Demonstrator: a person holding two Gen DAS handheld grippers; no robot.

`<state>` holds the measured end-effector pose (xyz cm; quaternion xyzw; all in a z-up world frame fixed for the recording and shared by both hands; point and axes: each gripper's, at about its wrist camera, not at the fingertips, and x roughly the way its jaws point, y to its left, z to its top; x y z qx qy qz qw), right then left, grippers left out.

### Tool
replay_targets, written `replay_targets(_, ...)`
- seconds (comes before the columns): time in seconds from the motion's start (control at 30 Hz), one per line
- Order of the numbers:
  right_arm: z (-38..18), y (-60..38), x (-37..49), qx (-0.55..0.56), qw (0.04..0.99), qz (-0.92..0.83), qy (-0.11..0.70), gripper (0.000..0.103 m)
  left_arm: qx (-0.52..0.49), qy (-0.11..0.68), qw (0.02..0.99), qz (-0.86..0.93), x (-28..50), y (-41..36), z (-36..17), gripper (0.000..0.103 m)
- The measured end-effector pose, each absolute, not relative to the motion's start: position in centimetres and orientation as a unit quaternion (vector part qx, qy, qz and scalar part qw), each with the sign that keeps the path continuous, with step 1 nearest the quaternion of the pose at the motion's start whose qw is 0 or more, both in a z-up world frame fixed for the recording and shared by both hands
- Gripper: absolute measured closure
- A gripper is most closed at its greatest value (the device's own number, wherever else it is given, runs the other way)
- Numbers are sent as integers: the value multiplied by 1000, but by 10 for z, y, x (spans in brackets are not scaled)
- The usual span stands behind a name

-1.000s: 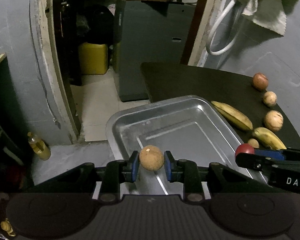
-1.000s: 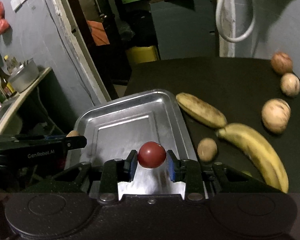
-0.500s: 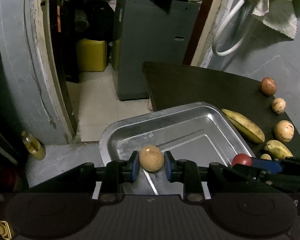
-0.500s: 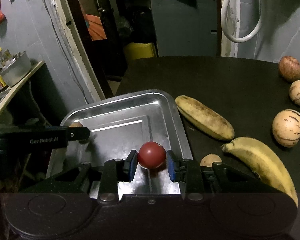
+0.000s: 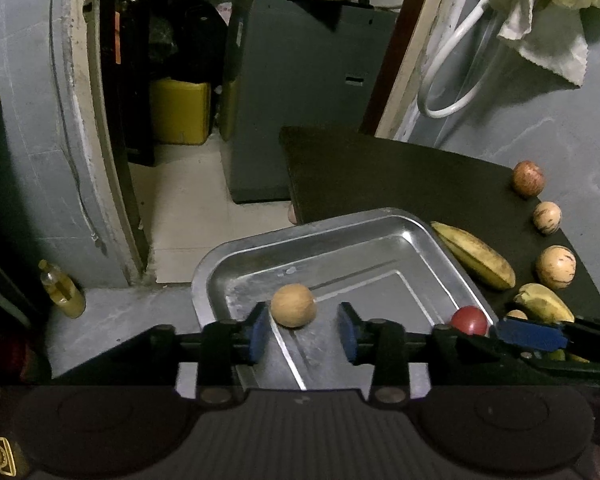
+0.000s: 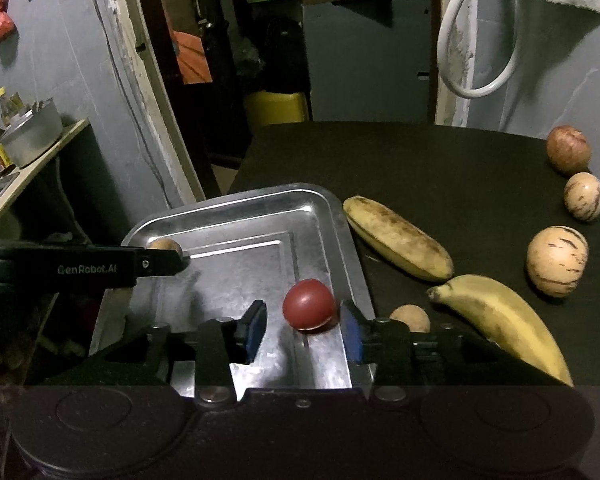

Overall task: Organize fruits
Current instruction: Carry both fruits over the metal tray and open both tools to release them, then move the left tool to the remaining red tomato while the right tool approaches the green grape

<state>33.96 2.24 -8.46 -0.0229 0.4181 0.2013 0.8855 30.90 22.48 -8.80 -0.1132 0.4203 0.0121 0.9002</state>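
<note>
Releasing is the step in hand: both grippers are parted over the metal tray (image 5: 432, 236). The left gripper (image 5: 302, 332) stands spread, the tan round fruit (image 5: 293, 305) freed between its pads, close to the left one, at the tray's near end. The right gripper (image 6: 303, 328) is likewise opened, and the red fruit (image 6: 309, 309) is seen loose, close to the right pad, above the tray floor. Two bananas (image 6: 398, 238) and the other round fruits (image 6: 557, 261) are left on the dark table (image 6: 440, 160). Next, a clean withdrawal is called for, so neither fruit is nudged, then a reach toward the table.
</note>
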Motion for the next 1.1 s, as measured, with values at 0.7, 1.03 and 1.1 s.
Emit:
replay_targets(0.7,-32,-33,257,2,909,202,365,1,-160,382,910,32,228,208,-36,1)
replay_targets(1.03,-34,-79,211,21,904,181,386,1,-154,434,888,-8,189,161,-44,1)
replay_targets(1.1,-36,-90,203,22,903,175,391,1,-143,442,885,-19,183,148,-46,1)
